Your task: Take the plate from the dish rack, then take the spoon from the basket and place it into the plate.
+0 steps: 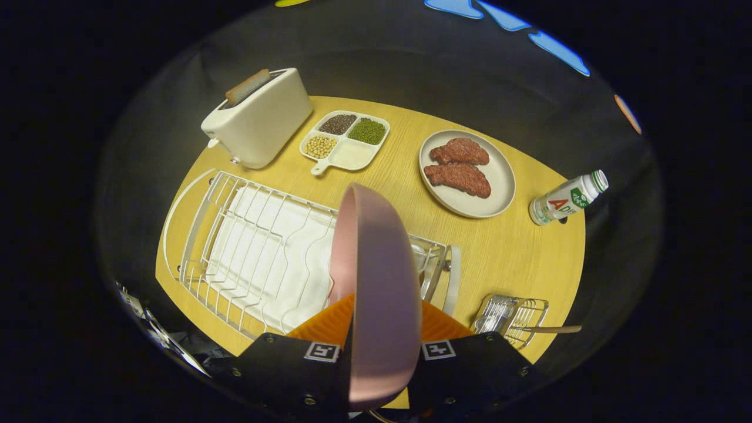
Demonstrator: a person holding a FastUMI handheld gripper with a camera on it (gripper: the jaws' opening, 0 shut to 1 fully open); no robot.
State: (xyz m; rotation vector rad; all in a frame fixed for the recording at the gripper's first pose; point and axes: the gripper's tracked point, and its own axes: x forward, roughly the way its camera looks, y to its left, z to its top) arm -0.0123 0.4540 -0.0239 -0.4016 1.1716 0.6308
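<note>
Tongs (376, 329) clamped on round pink plate (376, 282), held on edge above white wire dish rack (252, 258), evidently lifted clear for setting down on wooden bench (517, 247).

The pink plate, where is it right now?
In the gripper view the pink plate stands on edge, clamped between the gripper fingers, held above the white dish rack.

Pink plate (376, 282) upright; spoon (549, 329) seemingly basketed.
</note>
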